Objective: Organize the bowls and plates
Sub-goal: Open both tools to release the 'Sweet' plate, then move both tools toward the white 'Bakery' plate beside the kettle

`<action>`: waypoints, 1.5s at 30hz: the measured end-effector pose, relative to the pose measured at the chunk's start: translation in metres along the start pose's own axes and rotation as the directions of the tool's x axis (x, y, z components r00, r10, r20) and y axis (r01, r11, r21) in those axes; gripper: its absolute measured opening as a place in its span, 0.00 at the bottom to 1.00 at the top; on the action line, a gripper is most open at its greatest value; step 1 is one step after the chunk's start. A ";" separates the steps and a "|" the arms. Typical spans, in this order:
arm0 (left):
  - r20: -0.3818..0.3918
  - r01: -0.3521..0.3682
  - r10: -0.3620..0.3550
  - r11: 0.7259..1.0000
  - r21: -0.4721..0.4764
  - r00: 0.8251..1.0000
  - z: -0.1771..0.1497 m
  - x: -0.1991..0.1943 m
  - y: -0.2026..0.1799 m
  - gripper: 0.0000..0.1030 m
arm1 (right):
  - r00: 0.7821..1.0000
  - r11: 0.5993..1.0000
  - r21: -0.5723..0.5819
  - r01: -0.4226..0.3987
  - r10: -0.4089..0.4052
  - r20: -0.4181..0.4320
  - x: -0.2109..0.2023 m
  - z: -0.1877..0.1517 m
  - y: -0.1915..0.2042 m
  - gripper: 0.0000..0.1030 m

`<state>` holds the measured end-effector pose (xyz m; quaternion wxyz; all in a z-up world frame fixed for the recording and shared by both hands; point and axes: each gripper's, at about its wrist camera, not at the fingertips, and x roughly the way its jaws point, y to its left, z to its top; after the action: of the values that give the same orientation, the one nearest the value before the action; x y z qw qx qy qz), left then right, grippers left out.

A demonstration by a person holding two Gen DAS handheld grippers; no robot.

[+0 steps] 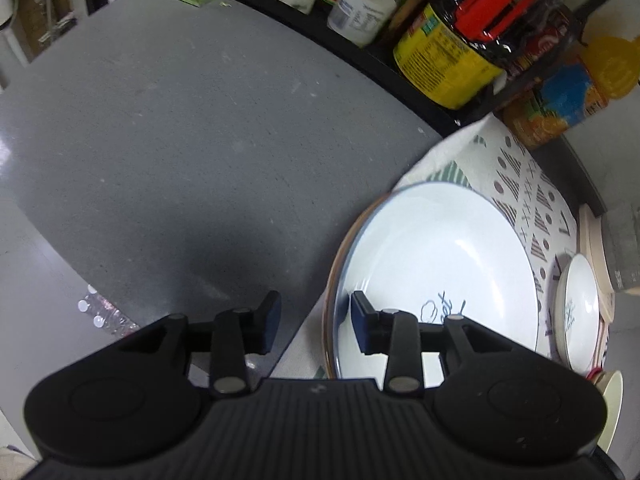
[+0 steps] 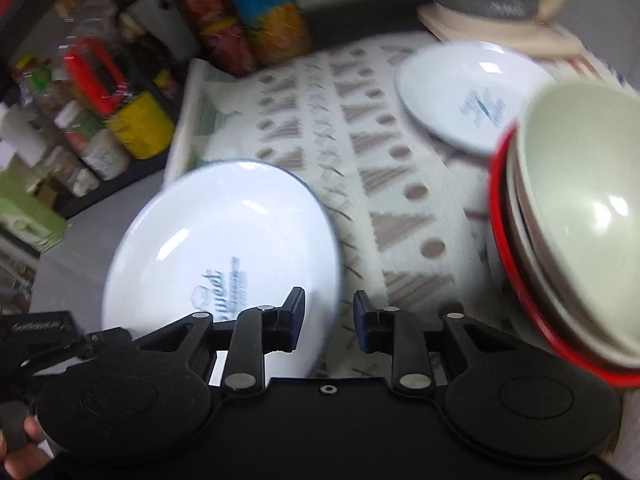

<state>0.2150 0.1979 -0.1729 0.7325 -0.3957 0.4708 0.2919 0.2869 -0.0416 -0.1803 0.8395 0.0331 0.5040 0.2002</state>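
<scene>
A large white plate (image 1: 436, 264) with a blue print lies on a patterned cloth (image 1: 516, 184); a brown rim shows under its left edge. My left gripper (image 1: 316, 322) is open and empty, its right finger over the plate's near left edge. A small white plate (image 1: 580, 304) lies to the right. In the right wrist view, the large plate (image 2: 224, 248) is at the left, the small plate (image 2: 468, 96) at the far right, and a stack of bowls (image 2: 576, 216) with a red rim at the right. My right gripper (image 2: 330, 320) is open and empty over the plate's right edge.
A grey counter (image 1: 180, 140) spreads left of the cloth. A black rack with jars and bottles (image 1: 460, 40) runs along the back. Colourful packets (image 2: 256, 8) stand behind the cloth (image 2: 360, 152). A blender base (image 2: 500, 8) stands at the back right.
</scene>
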 end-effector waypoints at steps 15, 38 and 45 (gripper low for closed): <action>0.041 0.072 -0.072 0.997 0.009 0.997 0.006 -0.023 -0.024 0.78 | 0.991 0.997 -0.055 -0.054 0.060 0.121 -0.059 0.039 -0.017 0.88; 0.007 0.195 -0.202 0.956 0.221 0.979 -0.029 -0.048 -0.070 0.78 | 0.961 0.998 0.065 -0.018 -0.001 0.275 -0.129 0.026 -0.063 1.00; 0.000 0.225 -0.233 0.937 0.267 0.972 -0.034 -0.043 -0.101 0.78 | 0.951 0.992 0.125 -0.010 -0.029 0.306 -0.132 0.033 -0.089 1.00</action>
<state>0.2638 0.1139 -0.1109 0.8151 -0.3416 0.4447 0.1453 0.2878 -0.1668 -0.0771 0.9050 0.1141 0.3788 0.1564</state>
